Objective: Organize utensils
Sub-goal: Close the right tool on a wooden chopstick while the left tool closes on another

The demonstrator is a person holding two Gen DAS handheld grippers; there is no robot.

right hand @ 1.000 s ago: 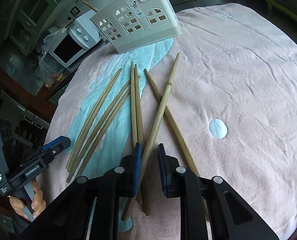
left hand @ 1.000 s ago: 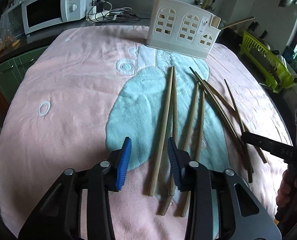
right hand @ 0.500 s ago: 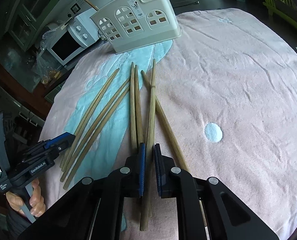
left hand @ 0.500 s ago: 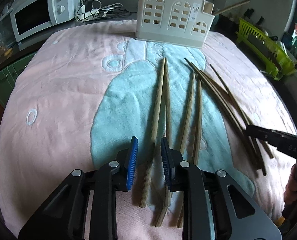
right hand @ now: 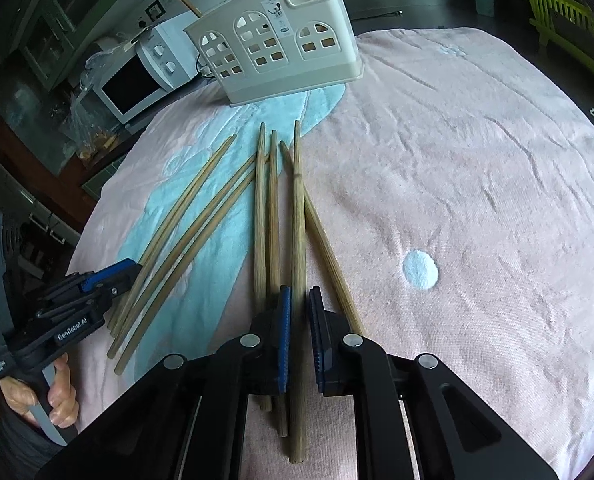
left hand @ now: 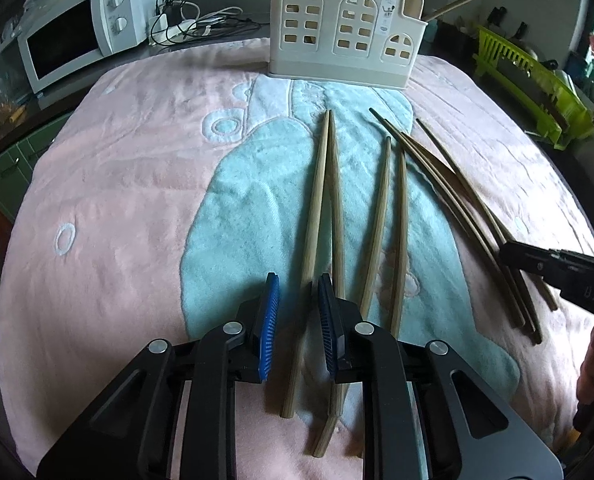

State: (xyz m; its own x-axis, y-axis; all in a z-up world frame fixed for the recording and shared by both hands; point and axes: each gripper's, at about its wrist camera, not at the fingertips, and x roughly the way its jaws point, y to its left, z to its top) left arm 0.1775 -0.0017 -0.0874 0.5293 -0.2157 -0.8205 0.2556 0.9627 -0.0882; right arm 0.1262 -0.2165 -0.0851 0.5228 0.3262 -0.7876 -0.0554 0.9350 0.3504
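One chopstick (right hand: 298,216) lies on the towel (right hand: 477,200), clamped between my right jaws (right hand: 300,332). My left jaws (left hand: 297,312) are closing around another chopstick (left hand: 315,216), pads not yet pressing. More chopsticks (left hand: 397,220) lie alongside; the holder (left hand: 337,32) stands beyond, microwave (left hand: 69,40) behind.

- I am in a home kitchen, judging by what stands around me.
- A white microwave (left hand: 73,40) sits on the dark worktop (left hand: 225,34) at the back, next to a tangle of cables and plugs (left hand: 185,26).
- Green cabinet doors (left hand: 7,168) run below it.
- A lime-green dish rack (left hand: 537,84) stands off to one side.
- A cream utensil caddy (left hand: 341,36) rests on a pink and blue towel (left hand: 117,184), with wooden chopsticks (left hand: 381,220) lying loose on it.
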